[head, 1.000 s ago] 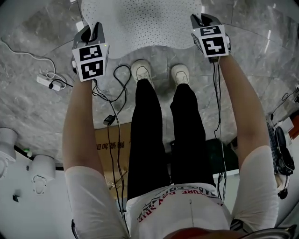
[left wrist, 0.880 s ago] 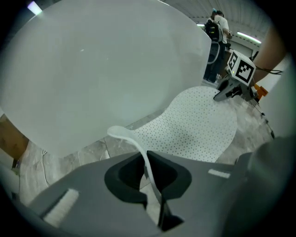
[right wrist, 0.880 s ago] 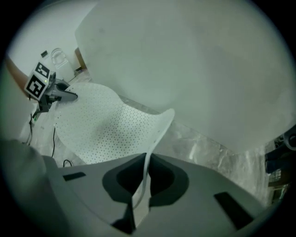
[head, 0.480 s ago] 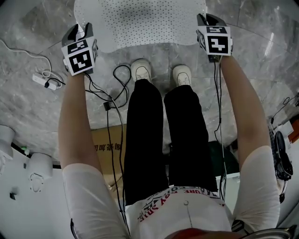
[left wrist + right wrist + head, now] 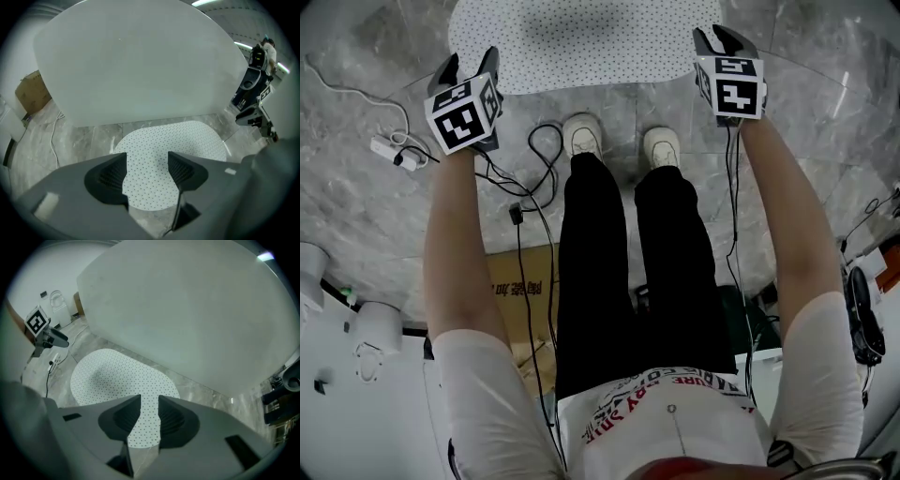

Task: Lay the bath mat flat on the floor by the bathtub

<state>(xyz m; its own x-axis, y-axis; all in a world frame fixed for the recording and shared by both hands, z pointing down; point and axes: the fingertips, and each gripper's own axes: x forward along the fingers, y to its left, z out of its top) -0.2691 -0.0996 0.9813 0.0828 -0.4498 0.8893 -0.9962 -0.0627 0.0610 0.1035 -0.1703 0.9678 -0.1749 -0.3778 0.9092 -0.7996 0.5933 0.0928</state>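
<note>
Mat (image 5: 581, 42), one, flat on floor (image 5: 375, 216) beside tub (image 5: 136, 65); left gripper (image 5: 469, 67), right gripper (image 5: 717, 37): both jaws opening, empty.

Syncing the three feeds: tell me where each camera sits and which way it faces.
Head view: on the person's head, facing steeply down; shows arms, legs, shoes, left tongs, right tongs.
Left gripper view: rides the left tongs, faces mat and bathtub between its opening, empty jaws.
Right gripper view: rides the right tongs, same aim, jaws opening, empty.
Shared: all show the mat; both gripper views the bathtub.
</note>
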